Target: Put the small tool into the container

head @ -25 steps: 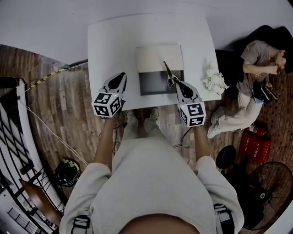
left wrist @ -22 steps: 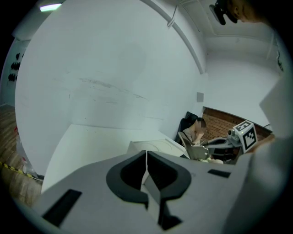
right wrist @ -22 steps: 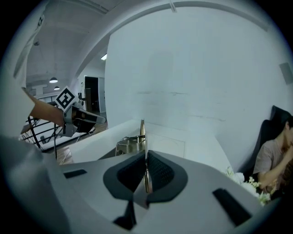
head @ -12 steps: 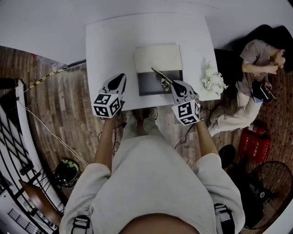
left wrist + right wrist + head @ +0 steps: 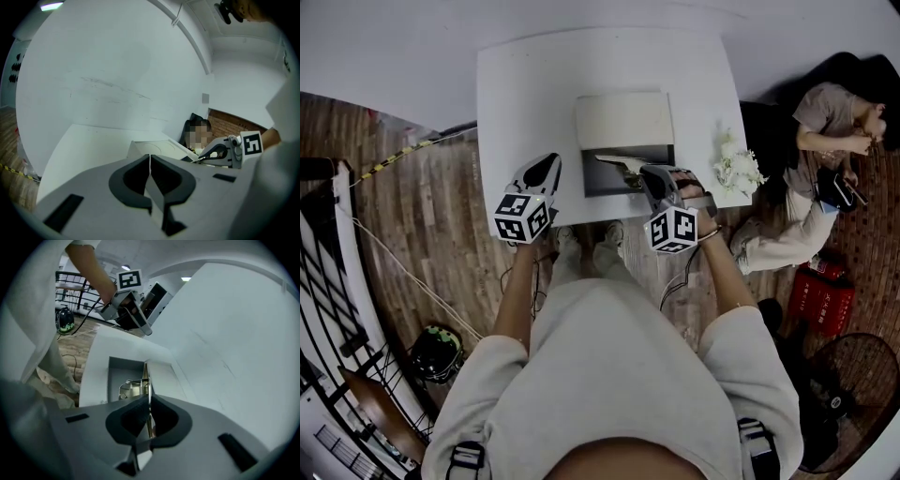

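Left gripper (image 5: 547,162) hangs shut and empty over the table's (image 5: 525,94) near edge, just left of the container (image 5: 602,183). Right gripper (image 5: 643,172) is clamped on the small tool (image 5: 615,160), some springy metal thing, which lies flat over the container's open dark half. My worry: if it's dropped while poking across the rim, it tips out.

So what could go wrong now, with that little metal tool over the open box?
The small tool sticks out of the right gripper, pinched at one end, so it might slip or swing. Lying across the container, it could catch a wall. The left gripper isn't steadying the container; a knock might shift it.
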{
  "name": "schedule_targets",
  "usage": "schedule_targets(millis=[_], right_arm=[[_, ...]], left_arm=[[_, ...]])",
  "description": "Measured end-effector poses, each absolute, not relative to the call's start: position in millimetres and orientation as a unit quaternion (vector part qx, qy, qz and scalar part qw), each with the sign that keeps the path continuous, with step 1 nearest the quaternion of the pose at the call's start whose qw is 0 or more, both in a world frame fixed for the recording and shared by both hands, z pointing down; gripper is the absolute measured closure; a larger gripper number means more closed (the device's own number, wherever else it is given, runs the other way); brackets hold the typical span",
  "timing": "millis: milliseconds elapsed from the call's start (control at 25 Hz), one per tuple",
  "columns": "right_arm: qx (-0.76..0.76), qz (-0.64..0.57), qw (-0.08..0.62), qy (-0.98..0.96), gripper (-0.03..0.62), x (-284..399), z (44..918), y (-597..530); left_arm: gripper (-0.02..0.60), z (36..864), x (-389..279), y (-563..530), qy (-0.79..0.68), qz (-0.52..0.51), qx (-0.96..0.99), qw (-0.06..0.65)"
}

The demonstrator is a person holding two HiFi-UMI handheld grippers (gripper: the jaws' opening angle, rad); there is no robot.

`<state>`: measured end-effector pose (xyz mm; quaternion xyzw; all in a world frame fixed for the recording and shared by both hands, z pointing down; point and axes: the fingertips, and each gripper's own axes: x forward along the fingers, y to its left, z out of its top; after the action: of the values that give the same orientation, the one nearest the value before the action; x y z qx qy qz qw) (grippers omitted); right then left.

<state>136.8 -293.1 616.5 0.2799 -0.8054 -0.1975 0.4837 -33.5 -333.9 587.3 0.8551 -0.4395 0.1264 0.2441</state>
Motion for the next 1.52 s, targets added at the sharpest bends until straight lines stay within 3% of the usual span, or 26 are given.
schedule_targets(millis=[400, 1520], right_arm=[[0.220, -0.289, 0.529, -0.767, 0.588, 134, 643, -298], [0.228, -0.294, 0.550, -0.748, 0.586, 129, 687, -337]], left_arm=[[0.568, 590, -34, -334, -0.443, 0.128, 0.853, 0.245], [0.568, 596, -58, -340, -0.460, 0.128, 0.840, 0.257]])
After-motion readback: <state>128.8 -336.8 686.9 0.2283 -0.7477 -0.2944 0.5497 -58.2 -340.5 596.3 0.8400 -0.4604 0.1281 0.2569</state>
